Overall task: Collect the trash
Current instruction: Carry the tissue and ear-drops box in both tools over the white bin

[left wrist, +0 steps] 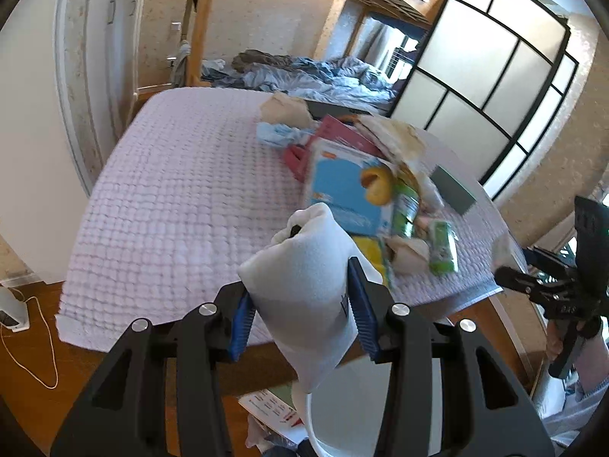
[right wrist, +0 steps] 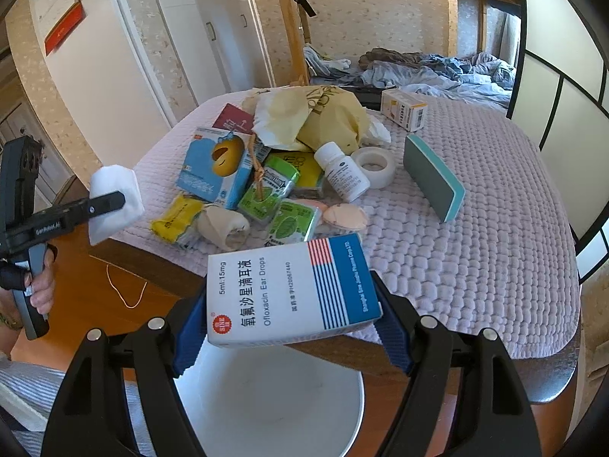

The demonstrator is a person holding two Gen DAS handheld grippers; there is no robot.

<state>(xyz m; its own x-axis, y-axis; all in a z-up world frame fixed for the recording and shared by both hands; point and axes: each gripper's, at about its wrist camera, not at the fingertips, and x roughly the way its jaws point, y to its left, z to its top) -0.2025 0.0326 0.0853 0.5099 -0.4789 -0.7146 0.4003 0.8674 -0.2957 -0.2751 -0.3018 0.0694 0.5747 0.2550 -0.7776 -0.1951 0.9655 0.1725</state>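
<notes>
A round white bin [right wrist: 266, 400] is sitting on the floor, near the worktop [right wrist: 475, 247]; it is looking empty inside. The left hand-held gripper [left wrist: 304, 304] is squeezing a soft white foam piece [left wrist: 304, 266] above the bin. The right hand-held gripper [right wrist: 293, 320] is clamping a smooth white and blue ear drops box [right wrist: 289, 289], tilted down over the bin. More trash [right wrist: 266, 175] is lying heaped on the bumpy pink cloth, at the far left.
</notes>
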